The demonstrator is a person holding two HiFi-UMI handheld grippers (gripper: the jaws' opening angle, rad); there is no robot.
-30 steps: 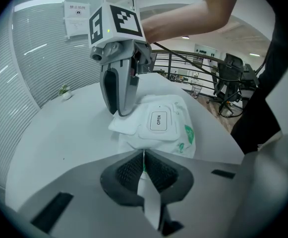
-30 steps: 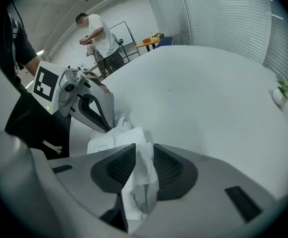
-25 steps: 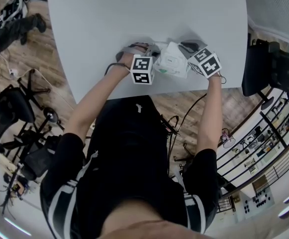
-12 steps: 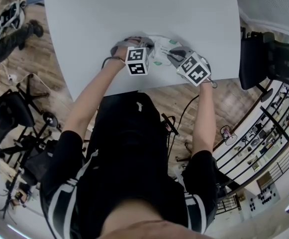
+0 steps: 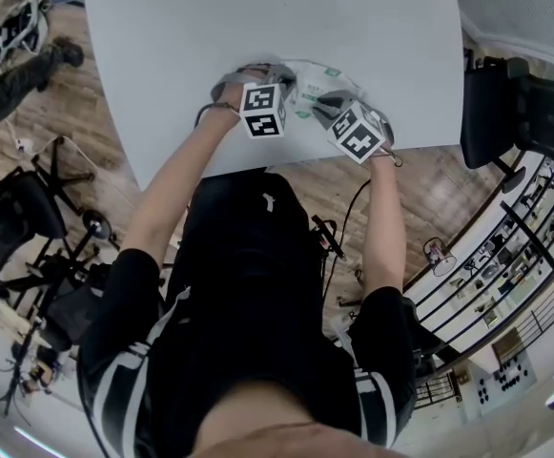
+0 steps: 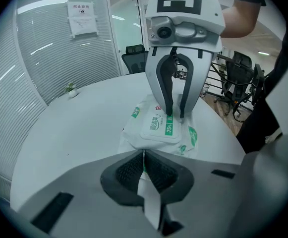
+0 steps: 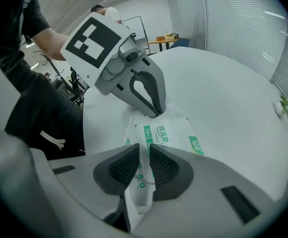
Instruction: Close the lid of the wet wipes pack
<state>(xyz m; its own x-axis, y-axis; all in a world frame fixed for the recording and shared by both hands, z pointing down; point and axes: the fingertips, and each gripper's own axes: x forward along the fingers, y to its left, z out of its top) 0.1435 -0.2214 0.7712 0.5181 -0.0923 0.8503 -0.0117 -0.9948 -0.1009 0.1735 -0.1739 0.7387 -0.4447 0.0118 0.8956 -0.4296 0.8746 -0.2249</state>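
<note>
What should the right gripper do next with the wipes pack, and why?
Probably slide the right gripper back off the wet wipes pack. Its jaws have just been opening, and the pack's end sits loose between them, while the lid already looks flat and shut. The left gripper clamps the other end, so the pack should stay put.

Wet wipes pack (image 6: 189, 137): soft white film pouch with green print. Lies flat, face up, on the white table (image 6: 79, 123), near the edge by the person. Lid (image 6: 158, 126): white rounded rectangle, green "75%" tag, lying flat against the pack's top.
</note>
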